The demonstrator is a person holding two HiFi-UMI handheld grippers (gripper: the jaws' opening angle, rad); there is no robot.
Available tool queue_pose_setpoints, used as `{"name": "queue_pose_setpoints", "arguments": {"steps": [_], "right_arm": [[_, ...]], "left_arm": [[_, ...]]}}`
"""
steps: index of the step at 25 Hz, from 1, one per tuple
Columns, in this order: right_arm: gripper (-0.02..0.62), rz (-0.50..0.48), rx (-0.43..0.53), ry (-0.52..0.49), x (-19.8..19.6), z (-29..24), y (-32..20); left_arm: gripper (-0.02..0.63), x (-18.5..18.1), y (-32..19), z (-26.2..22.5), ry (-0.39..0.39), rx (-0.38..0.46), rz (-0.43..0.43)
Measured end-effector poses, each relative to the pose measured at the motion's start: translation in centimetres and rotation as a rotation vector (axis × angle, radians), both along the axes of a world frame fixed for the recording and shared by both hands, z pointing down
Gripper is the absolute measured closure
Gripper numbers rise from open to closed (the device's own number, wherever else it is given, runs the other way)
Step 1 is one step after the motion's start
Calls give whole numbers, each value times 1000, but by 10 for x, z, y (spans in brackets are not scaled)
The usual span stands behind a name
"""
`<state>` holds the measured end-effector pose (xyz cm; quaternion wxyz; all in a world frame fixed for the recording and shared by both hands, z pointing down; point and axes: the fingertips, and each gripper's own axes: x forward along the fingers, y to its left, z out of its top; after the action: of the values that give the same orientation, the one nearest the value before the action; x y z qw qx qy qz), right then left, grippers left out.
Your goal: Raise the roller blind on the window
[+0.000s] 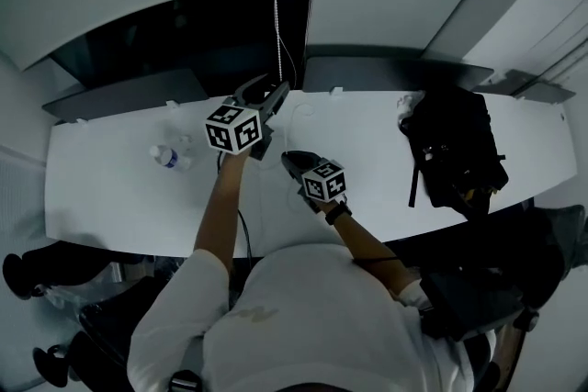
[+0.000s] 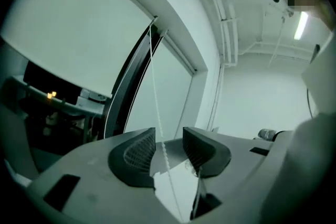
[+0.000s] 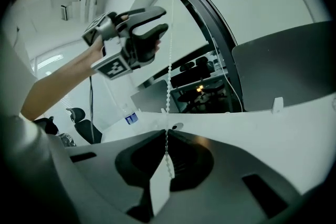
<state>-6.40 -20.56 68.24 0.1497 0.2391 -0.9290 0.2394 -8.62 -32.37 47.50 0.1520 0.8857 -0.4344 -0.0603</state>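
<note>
The person is reaching the left arm (image 1: 220, 207) forward, left gripper (image 1: 267, 98) level with jaws standing apart, while the bent right arm (image 1: 364, 240) is holding the right gripper (image 1: 290, 162) lower, jaws pinching the bead cord (image 3: 169, 92).

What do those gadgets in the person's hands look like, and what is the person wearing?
The left tool and right tool are dark grey pincers with ribbed inner faces, each carrying a white cube printed with black square patterns. The person wears a white short-sleeved shirt and a dark wristband.
</note>
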Motion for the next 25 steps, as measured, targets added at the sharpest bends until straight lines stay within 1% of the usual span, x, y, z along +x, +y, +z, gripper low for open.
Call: {"name": "queue_pose_setpoints", "arguments": {"steps": [2,4,5,6,7,8,10,11,12,13,15,16,17,18,19,20,21,22,23,24,25], "right_arm": [[584,-3,15,-1,1,-3,3],[584,17,16,-26,4,-7,5],[584,32,6,-48,5,-9,5],[584,44,-7,-71,6,-11,6],[584,51,-20,-90,7,-13,6],[584,53,-30,-106,8,-13,7],[584,54,-37,-132,16,-13,5],[584,58,-34,-140,22,-12,2],[584,59,-29,-137,28,-11,0],[584,51,-23,-120,33,-8,-2],[584,11,-12,-39,38,5,2],[584,-15,-20,17,40,18,8],[584,-40,-49,75,42,36,18],[584,-66,-102,126,44,58,32],[584,-97,-174,167,46,80,50],[584,-131,-252,189,48,100,70],[584,-162,-320,187,50,113,87],[583,-185,-363,165,52,118,99],[581,-196,-373,131,55,117,102],[579,-189,-351,94,59,111,96],[566,-163,-310,57,64,99,80]], "left_arm": [[469,4,-21,-7,-40,2,-26],[471,8,-37,-15,-81,5,-49],[514,11,-41,-20,-95,8,-48],[589,15,-42,-24,-99,14,-41],[592,18,-41,-27,-85,22,-39],[594,19,-39,-30,-51,30,-51],[594,10,-34,-30,40,39,-120],[594,2,-32,-29,59,46,-163],[595,-5,-30,-26,40,58,-203],[595,-10,-29,-21,-15,75,-232],[595,-11,-25,-4,-139,96,-250],[595,-8,-21,9,-175,88,-244],[595,-3,-16,27,-192,67,-235],[595,3,-8,51,-197,34,-225],[595,9,2,78,-198,-10,-214],[595,16,13,108,-197,-64,-201],[597,23,27,141,-194,-127,-183],[597,30,42,173,-191,-194,-160],[597,35,57,204,-189,-258,-136],[597,37,73,230,-188,-305,-116],[595,37,87,247,-184,-332,-100]]}}
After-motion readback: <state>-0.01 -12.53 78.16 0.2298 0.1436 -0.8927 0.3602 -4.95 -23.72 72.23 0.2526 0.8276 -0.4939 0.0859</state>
